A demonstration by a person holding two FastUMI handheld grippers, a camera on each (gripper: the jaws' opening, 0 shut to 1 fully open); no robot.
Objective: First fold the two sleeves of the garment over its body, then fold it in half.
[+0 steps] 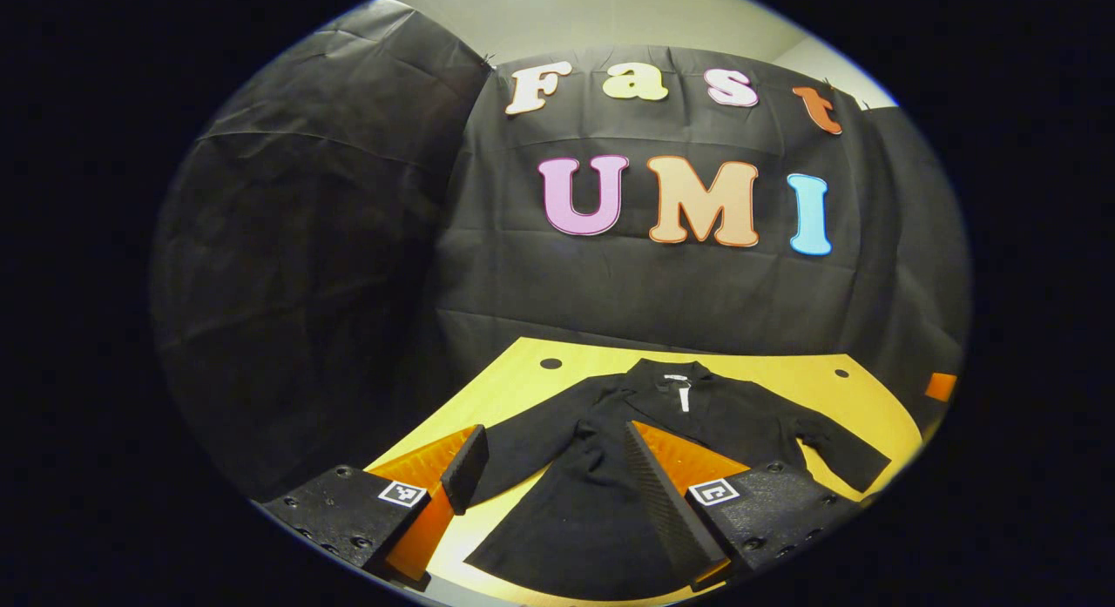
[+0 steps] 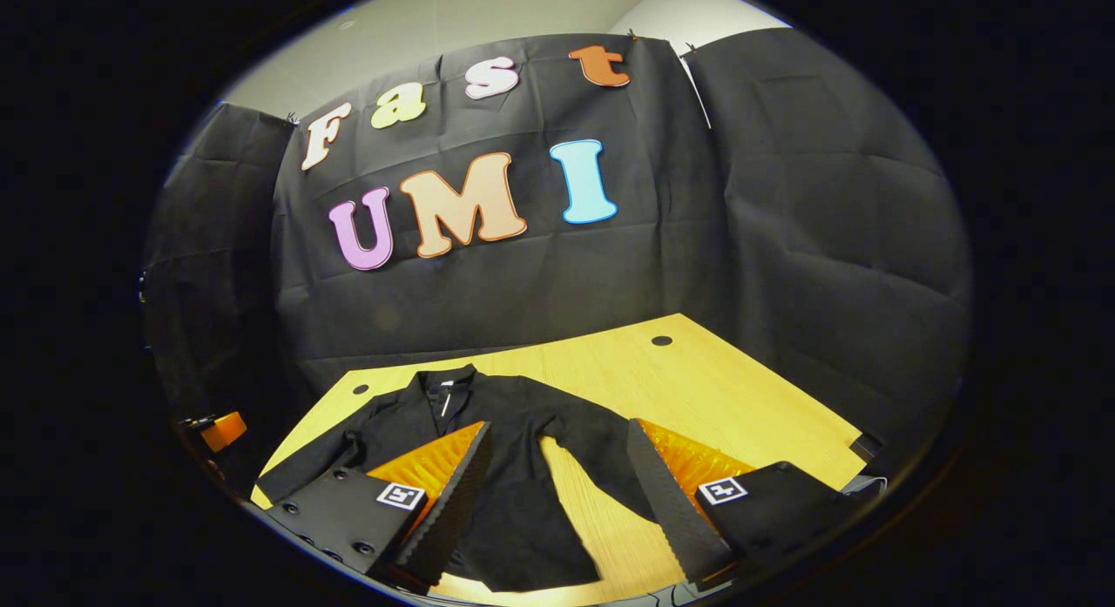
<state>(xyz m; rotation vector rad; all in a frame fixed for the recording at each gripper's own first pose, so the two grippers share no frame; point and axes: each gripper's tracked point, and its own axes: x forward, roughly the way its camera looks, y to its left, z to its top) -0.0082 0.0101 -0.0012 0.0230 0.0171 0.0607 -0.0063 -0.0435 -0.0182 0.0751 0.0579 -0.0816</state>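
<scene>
Left gripper view: black jacket (image 1: pixel 610 468) lies flat on the yellow table (image 1: pixel 810 372), sleeves unfolded. Both grippers — left gripper (image 1: pixel 557 476), right gripper (image 2: pixel 557 476) — hover with jaws apart; each should probably pinch a cuff, then carry it inward.

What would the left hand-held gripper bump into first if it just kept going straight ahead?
Probably the black garment: the left hand-held gripper, jaws open, points forward and down at its body spread on the yellow table. Depth is hard to judge.
</scene>
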